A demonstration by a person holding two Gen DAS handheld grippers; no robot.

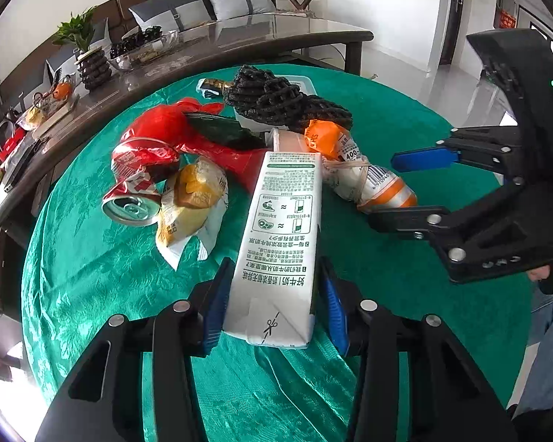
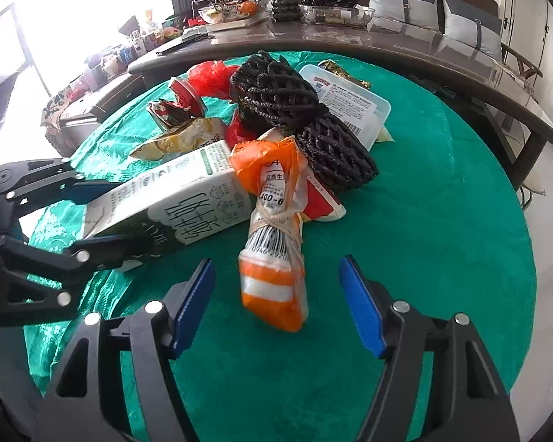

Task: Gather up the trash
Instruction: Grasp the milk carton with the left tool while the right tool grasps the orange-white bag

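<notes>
Left tongs around the milk carton, right tongs apart

The milk carton (image 1: 280,243) lies on the green cloth (image 1: 92,276) against the trash heap, its end between the left gripper (image 1: 272,305) pads, touching; the right gripper (image 2: 276,309) gapes before the orange bag (image 2: 272,258).

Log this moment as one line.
left tongs: around milk carton | right tongs: open, facing orange packet | trash: on green cloth

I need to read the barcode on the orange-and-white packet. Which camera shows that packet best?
The right wrist view: the orange-and-white packet lies lengthwise straight ahead of the open right claw, unobstructed, barcode facing the camera. In the left wrist view it sits far off, behind the milk carton, small and partly hidden.
</notes>
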